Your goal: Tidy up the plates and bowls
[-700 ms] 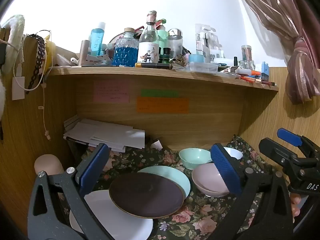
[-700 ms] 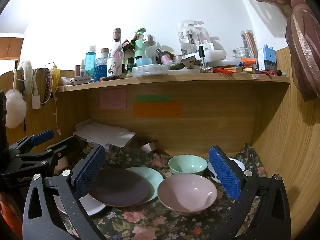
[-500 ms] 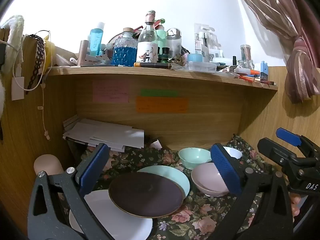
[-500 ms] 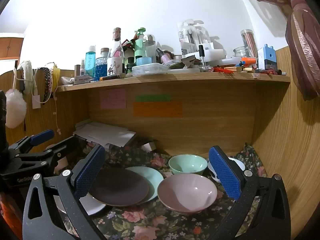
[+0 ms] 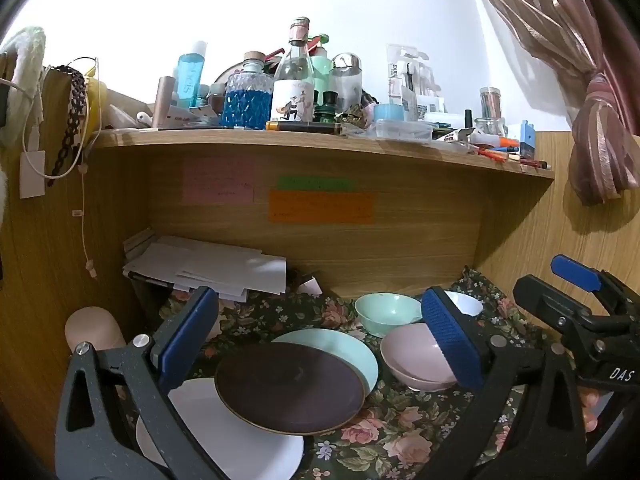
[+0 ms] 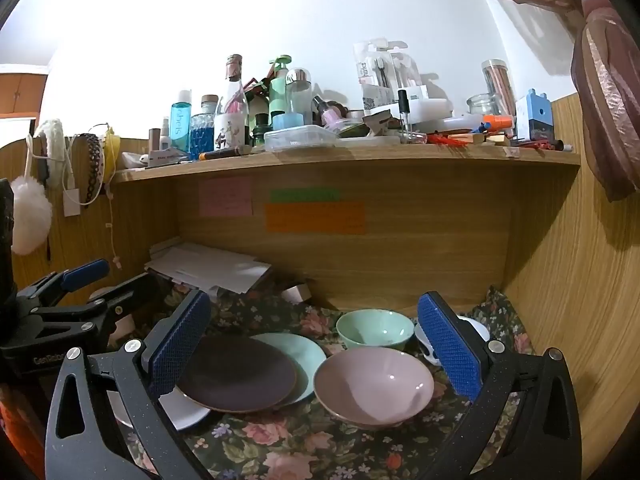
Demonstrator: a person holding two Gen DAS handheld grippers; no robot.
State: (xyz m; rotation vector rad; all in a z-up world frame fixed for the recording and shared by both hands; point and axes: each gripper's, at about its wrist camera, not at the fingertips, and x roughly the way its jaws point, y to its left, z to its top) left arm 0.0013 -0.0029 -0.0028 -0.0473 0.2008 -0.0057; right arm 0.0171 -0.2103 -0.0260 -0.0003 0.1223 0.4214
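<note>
Three plates overlap on the flowered cloth (image 6: 304,436) under the wooden shelf (image 6: 344,156): a dark plate (image 5: 290,392) lies on top, its left edge over a white plate (image 5: 224,436) and its right edge over a pale green plate (image 5: 344,346). Just right of them sits a pink bowl (image 6: 374,386), with a green bowl (image 6: 374,328) behind it and a white bowl (image 5: 464,303) further right, partly hidden by a blue pad. Both tongs are spread wide and hold nothing. Those of the left gripper (image 5: 320,334) hang above the dark plate, which shows between its fingers. Those of the right gripper (image 6: 314,340) hang above the pink bowl and the plates, touching neither. A stack of white papers (image 5: 216,266) lies at the back left, and bottles crowd the shelf top
</note>
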